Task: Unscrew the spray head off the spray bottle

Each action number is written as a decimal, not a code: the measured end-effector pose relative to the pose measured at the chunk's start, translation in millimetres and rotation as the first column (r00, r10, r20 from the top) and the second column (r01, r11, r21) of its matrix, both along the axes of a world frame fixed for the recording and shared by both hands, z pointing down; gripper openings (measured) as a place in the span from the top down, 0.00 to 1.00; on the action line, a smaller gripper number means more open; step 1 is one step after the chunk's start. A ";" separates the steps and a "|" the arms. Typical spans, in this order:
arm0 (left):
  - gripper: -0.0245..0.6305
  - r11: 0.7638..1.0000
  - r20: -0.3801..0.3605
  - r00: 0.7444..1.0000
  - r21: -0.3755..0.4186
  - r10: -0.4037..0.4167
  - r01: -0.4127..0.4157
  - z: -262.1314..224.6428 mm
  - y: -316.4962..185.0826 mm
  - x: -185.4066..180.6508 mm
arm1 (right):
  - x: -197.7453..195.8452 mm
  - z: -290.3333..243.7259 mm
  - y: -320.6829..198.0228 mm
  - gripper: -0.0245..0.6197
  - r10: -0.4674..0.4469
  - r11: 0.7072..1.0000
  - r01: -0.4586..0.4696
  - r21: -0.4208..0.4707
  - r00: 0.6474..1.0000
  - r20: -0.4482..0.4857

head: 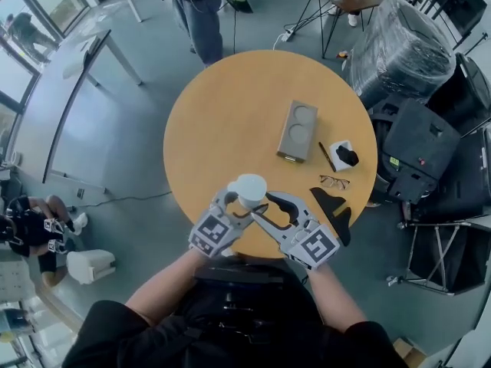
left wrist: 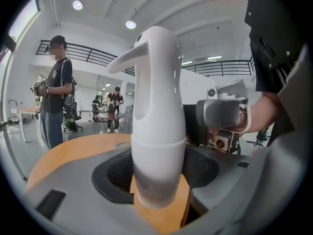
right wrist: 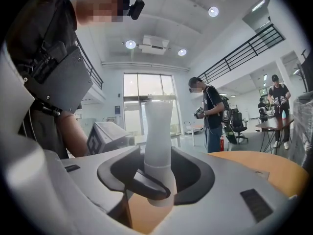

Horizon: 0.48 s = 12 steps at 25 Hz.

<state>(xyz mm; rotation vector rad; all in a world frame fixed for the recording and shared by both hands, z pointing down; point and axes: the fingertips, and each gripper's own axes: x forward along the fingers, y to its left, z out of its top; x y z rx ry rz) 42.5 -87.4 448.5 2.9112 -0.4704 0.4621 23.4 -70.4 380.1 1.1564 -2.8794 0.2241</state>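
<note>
Between left tongs [left wrist: 157,192] stands the clamped spray bottle [left wrist: 159,106], right tongs [right wrist: 157,182] parted

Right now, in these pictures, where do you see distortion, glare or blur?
Head view: strong fisheye, the round table bulges. Left gripper view: dark corners, the spray bottle looms large, its base soft. Right gripper view: the bright window behind the bottle washes it pale.

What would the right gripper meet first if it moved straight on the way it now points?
The white spray bottle, already standing between its open jaws; how near is hard to judge.
</note>
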 end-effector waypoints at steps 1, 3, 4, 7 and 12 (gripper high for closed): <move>0.49 1.000 0.002 1.000 0.001 0.001 -0.001 -5.2 3.5 -2.2 | -3.3 -6.2 1.3 0.63 0.000 1.000 0.000 0.003 1.000 -0.004; 0.49 1.000 0.002 1.000 0.010 0.006 -0.006 -15.9 10.4 -4.9 | -8.2 -18.5 4.0 0.63 0.004 1.000 -0.004 0.013 1.000 -0.010; 0.49 1.000 0.000 1.000 0.016 0.009 -0.009 -20.8 14.3 -5.1 | -9.1 -23.8 5.7 0.62 0.010 1.000 -0.009 0.018 1.000 -0.014; 0.49 0.999 0.001 1.000 0.025 0.021 -0.021 -30.1 28.7 -5.1 | -9.1 -35.8 11.7 0.49 0.030 0.999 -0.030 0.026 0.999 -0.016; 0.50 1.000 -0.012 0.999 0.008 0.031 -0.030 -38.7 39.5 -8.0 | -16.8 -53.1 9.2 0.48 0.024 0.999 -0.024 0.035 1.000 -0.003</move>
